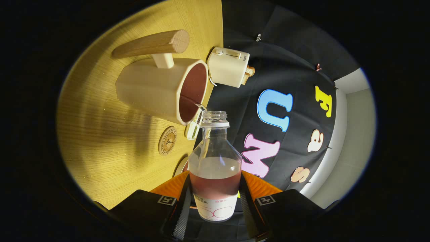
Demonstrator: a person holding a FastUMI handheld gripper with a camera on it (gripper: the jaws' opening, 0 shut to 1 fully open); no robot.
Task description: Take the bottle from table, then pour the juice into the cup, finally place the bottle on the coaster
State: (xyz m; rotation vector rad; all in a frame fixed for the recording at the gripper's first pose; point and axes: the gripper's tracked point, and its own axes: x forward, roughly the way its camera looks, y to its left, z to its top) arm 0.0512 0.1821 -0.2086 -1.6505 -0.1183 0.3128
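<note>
You are pinching the bottle (pixel 215 174) low in the tool (pixel 215 205), pouring into the cup (pixel 161 89); it is smooth, slippery, lightening, so keep squeezing.

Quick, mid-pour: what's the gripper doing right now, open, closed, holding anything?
Gripper: shut on the bottle, a finger on each side, bottle tipped toward the cup with juice streaming in.

You've got a clear bottle (pixel 215 158) with pinkish-red juice (pixel 215 186) and a white label, a cream cup (pixel 161 90) dark red inside, a cream toaster (pixel 227 67), a tan round coaster (pixel 167 140), and a yellow wood-grain tabletop (pixel 111 151).
</note>
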